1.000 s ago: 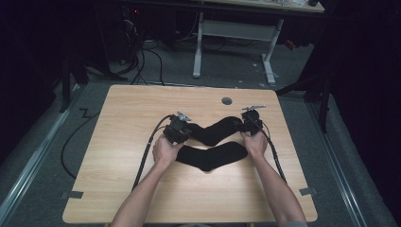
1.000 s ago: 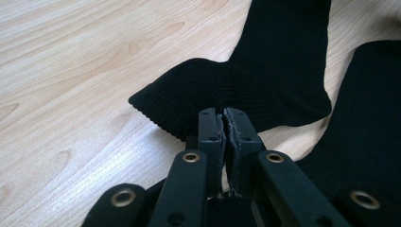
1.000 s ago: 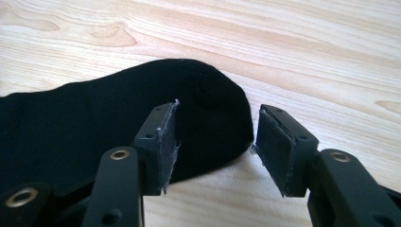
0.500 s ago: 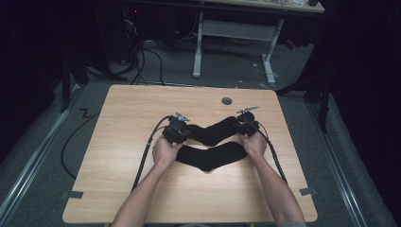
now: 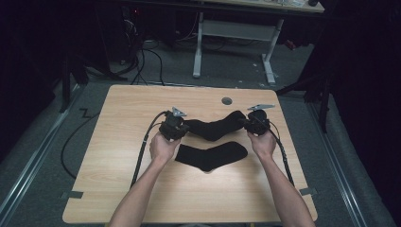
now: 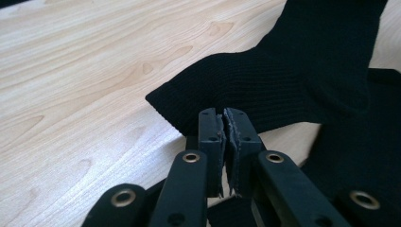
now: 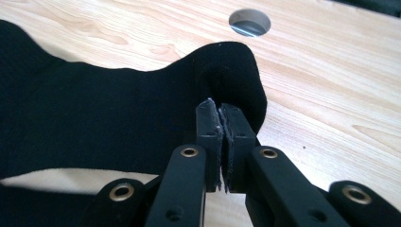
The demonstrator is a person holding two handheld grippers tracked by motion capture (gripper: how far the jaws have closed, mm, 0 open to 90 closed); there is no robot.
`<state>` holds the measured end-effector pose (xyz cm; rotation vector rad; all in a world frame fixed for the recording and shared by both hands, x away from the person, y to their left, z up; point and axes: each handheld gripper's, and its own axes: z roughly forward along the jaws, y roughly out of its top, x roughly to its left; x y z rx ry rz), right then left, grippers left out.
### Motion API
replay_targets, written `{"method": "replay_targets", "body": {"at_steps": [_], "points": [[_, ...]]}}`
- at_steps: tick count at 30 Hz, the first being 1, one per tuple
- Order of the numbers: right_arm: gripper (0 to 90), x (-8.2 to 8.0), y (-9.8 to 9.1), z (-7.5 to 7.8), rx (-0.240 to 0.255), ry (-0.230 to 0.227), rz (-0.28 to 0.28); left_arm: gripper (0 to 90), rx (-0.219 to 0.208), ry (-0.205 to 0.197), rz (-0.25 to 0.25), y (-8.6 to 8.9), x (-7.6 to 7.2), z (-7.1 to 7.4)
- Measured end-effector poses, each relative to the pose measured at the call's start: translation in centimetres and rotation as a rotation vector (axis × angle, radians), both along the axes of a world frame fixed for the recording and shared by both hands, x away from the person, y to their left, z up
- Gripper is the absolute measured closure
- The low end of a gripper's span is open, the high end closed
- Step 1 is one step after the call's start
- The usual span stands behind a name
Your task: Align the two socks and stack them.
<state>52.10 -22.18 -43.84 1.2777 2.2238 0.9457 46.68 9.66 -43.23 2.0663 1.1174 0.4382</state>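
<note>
with the left gripper (image 5: 181, 126) clamped on one end of the upper black sock (image 5: 215, 126) and the right gripper (image 5: 246, 124) on the other, mid-tabletop (image 5: 132, 104), lift both ends evenly, keep it taut, and lay it squarely over the lower sock (image 5: 210, 155) nearer the front edge.

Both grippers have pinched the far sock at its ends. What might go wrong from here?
The right gripper has just closed, pinching only the upper sock's very edge, so it may slip out. The left gripper bites equally little. Sagging fabric could drag the lower sock lying close beneath.
</note>
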Motion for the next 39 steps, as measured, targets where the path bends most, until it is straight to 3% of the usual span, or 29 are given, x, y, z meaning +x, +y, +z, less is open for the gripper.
{"method": "replay_targets", "body": {"at_steps": [2, 4, 8, 14, 21, 33, 39], "points": [[87.4, -1.5, -0.4, 1.0, 0.015, -0.023, 0.014, 85.7, 0.000, -0.009, -0.014, -0.1, -0.6, 0.4], [87.4, -2.0, -0.5, 1.2, 0.017, -0.027, 0.019, 85.6, 0.019, -0.020, -0.032, -0.1, -1.3, 0.8], [87.4, -4.0, -0.7, 1.6, 0.025, -0.031, 0.044, 85.4, 0.012, -0.026, -0.045, 0.2, -3.0, 1.0], [87.3, -7.1, -1.0, 1.0, 0.049, -0.022, 0.078, 85.1, 0.025, -0.034, -0.062, 0.5, -5.3, 1.0], [87.3, -9.3, -1.3, -0.3, 0.065, -0.006, 0.089, 84.9, 0.045, -0.035, -0.067, 0.5, -7.4, -0.1], [87.2, -10.7, -1.5, -2.7, 0.069, 0.006, 0.077, 84.5, 0.120, -0.062, -0.063, -0.4, -8.5, -1.9], [87.1, -10.8, -1.4, -3.5, 0.079, -0.006, 0.072, 84.3, 0.128, -0.094, -0.055, -0.5, -9.0, -2.1]]}}
